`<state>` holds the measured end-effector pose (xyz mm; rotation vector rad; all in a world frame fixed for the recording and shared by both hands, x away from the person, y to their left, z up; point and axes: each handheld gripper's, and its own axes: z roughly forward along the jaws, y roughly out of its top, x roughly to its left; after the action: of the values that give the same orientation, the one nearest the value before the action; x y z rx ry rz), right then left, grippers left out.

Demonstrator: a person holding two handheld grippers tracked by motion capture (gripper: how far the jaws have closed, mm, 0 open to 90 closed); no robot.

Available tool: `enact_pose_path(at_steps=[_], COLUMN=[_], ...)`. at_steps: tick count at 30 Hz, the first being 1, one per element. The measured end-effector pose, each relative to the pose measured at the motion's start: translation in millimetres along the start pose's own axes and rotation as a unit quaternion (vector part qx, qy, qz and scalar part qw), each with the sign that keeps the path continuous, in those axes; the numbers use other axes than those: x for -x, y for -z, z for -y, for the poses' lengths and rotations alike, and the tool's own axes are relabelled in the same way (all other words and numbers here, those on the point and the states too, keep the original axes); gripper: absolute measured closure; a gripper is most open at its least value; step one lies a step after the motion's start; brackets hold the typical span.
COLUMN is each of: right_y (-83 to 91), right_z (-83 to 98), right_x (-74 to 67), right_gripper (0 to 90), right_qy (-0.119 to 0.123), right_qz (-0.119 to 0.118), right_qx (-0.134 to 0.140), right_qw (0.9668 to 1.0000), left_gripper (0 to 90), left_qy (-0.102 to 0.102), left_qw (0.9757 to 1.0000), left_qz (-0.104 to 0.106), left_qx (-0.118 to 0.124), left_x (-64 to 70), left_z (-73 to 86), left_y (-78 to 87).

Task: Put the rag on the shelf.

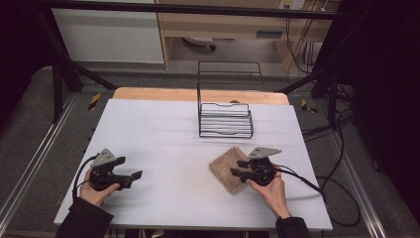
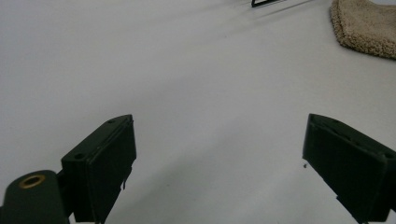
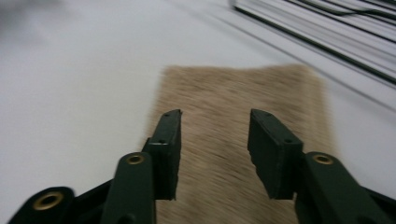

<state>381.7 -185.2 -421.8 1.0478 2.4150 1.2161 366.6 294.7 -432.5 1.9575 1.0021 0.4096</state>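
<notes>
Right tongs [image 1: 236, 167] hover open over the folded brown towel [image 1: 225, 168].

Lab-like recording bay: black frame [image 1: 59, 64], floor cables [image 1: 341, 198], white table [image 1: 163, 148].

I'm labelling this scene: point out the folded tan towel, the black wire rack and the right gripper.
folded tan towel [image 1: 225, 168]: high view, bare left half of the cloth.
black wire rack [image 1: 225, 120]: high view, its lower tray wires.
right gripper [image 3: 214, 135]: right gripper view, midway between its open fingertips.

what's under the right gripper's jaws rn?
A folded tan towel lies flat on the white table, directly beneath the right gripper. Its jaws stand apart with nothing pinched between them. Whatever lies under the towel is covered and cannot be seen.
</notes>
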Motion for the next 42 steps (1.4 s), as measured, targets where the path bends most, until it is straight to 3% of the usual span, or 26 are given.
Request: enact_pose_path(at_steps=[3, 4, 7, 13, 14, 16, 18, 21, 24, 29, 35, 42], right_y=[8.8, 8.8, 10.6, 5.9, 3.7, 3.8, 3.6, 4.3, 6.2, 11.3, 23.0, 31.1], right_z=[10.3, 10.3, 26.6, 32.8, 32.9, 32.8, 32.8, 32.3, 30.4, 29.2, 35.2, 44.8], right_x=[19.5, 19.5, 38.3, 50.1, 53.1, 54.5, 54.4, 53.5, 50.4, 43.1, 27.3, 11.3], right_gripper=[50.7, 50.7, 46.3, 46.3, 50.3, 57.4, 60.3, 74.2, 80.2, 81.6, 81.3, 80.9], right_qy=[-0.017, -0.017, -0.04, -0.061, -0.072, -0.076, -0.081, -0.097, -0.101, -0.103, -0.132, -0.13], right_qz=[0.041, 0.041, 0.063, 0.048, 0.03, 0.021, 0.014, 0.004, 0.006, 0.014, 0.02, 0.035], right_qx=[-0.011, -0.011, -0.038, -0.045, -0.05, -0.049, -0.048, -0.051, -0.053, -0.053, -0.051, -0.042], right_qw=[0.999, 0.999, 0.9965, 0.996, 0.9957, 0.9957, 0.9955, 0.994, 0.9935, 0.9932, 0.9897, 0.99], left_gripper=[9.6, 9.6, 9.5, 9.6, 9.6, 9.6, 9.6, 9.8, 9.8, 9.8, 9.7, 9.4], left_qy=[0.001, 0.001, -0.003, -0.004, -0.004, -0.005, -0.003, -0.003, -0.004, -0.004, -0.004, -0.008], left_qw=[1.0, 1.0, 1.0, 1.0, 1.0, 1.0, 1.0, 1.0, 1.0, 1.0, 1.0, 0.9999], left_qz=[0.001, 0.001, 0.001, 0.003, 0.004, 0.004, 0.004, 0.004, 0.005, 0.005, 0.006, 0.004], left_qx=[-0.002, -0.002, -0.005, -0.005, -0.006, -0.006, -0.005, -0.005, -0.004, -0.005, -0.004, -0.008], left_x=[0.5, 0.9, 2.2, 3.2, 3.2, 3.0, 2.9, 2.9, 3.4, 4.0, 5.6, 8.8], left_z=[-0.2, -0.4, -1.3, -1.3, -1.2, -1.1, -0.7, -0.7, -1.2, -1.2, -1.8, -2.2], left_y=[-0.9, -1.4, -2.1, -3.1, -3.1, -2.5, -2.4, -2.3, -2.1, -2.1, -1.9, -3.7])
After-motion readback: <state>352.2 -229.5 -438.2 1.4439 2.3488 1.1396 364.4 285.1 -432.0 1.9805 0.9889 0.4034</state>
